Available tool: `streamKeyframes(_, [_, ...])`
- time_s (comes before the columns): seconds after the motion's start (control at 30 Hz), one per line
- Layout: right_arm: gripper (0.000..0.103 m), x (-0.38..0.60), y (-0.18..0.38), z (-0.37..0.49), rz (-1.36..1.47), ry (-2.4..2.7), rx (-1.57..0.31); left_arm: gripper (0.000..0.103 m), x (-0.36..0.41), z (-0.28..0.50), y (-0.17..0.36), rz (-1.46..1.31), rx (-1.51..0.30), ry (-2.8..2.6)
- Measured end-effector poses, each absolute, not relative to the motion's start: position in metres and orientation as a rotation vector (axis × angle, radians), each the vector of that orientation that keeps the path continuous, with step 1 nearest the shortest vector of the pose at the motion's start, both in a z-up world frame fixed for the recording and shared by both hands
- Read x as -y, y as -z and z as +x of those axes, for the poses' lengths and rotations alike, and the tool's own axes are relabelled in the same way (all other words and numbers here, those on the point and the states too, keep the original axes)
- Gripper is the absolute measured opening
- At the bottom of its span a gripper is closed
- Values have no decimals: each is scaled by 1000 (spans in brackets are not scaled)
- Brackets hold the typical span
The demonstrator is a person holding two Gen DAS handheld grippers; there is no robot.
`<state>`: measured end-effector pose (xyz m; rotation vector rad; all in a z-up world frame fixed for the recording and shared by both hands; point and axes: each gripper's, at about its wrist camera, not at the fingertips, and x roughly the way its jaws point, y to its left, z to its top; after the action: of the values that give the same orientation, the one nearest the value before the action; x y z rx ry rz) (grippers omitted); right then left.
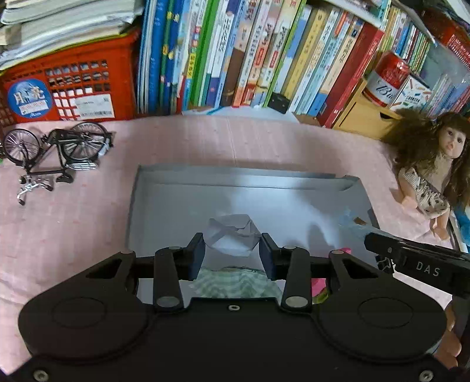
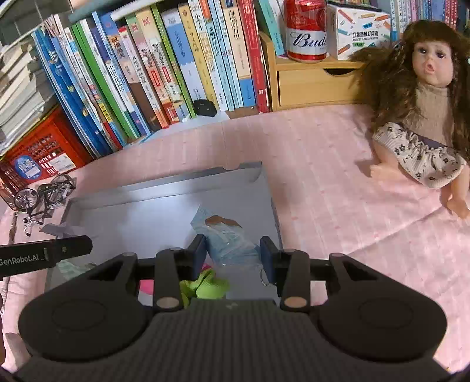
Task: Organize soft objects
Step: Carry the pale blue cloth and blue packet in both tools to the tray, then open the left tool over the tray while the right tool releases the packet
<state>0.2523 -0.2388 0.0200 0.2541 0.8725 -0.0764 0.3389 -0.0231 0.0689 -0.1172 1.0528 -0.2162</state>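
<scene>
Left to right across the pink cloth [image 1: 88, 235]: at the far left corner, an orange crate [image 1: 70, 88] with stacked papers on top, and in front of it a model bicycle [image 1: 55, 150] lying on the cloth. A row of upright books [image 1: 249, 58] runs along the back edge.

Centre: a shallow grey tray [image 1: 164, 211] lying flat on the cloth. Above its near-left part, the left gripper [image 1: 232, 249] has its jaws narrowly parted and pressed on a crumpled white paper wad [image 1: 232, 235], which sits between the pads. Below it, in the tray's near edge, lies a green-and-white patterned cloth [image 1: 235, 282].

Over the tray's right half, the right gripper [image 2: 232, 255] has its jaws drawn in on a pale blue plastic packet [image 2: 226, 238] with a brown patch at its far end; both pads touch its sides. A bright green soft item [image 2: 205, 286] and a pink item [image 2: 147, 286] lie in the tray beneath this gripper, close to its near edge.

Back right: a small wooden drawer unit [image 2: 311, 82] carrying a red can [image 2: 307, 29] and a printed box [image 2: 364, 26]. At the right edge, well apart from the tray, a long-haired doll [image 2: 423, 117] sits on the cloth.
</scene>
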Motion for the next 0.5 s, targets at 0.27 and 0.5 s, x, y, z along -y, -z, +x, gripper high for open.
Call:
streamKeyframes(0.27, [46, 233, -7, 264, 255, 55, -902, 38, 32, 346, -53, -98, -1090, 214])
streamKeyframes(0.5, [50, 232, -2, 270, 251, 45, -923, 38, 34, 351, -47, -99, -1113, 217])
